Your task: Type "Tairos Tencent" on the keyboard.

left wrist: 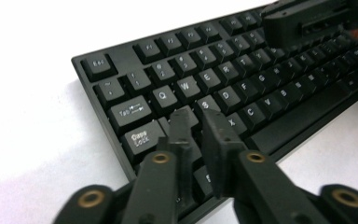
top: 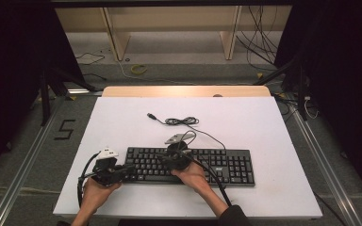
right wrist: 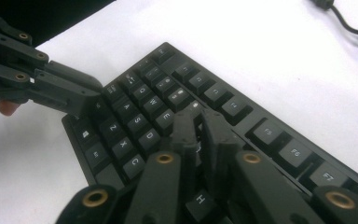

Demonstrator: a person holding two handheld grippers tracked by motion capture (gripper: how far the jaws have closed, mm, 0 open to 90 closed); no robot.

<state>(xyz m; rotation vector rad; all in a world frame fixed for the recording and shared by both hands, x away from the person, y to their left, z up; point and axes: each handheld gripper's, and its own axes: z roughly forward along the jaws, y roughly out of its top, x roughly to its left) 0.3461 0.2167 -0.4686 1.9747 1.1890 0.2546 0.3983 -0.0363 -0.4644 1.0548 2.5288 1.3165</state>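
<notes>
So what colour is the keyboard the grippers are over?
Black with white key lettering; the keyboard shows best in the left gripper view.

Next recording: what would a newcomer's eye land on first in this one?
The black keyboard lying across the near half of the white table, with both grippers down on its keys. The left gripper tips over the left end beside Caps Lock; the right gripper is over the middle letter rows, jaws nearly together with nothing between them. Behind the keyboard, its loose cable lies coiled.

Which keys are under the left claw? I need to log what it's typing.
The left claw hovers over the keyboard near A and S; Caps Lock shows beside it. Its tips hide the keys directly beneath.
</notes>
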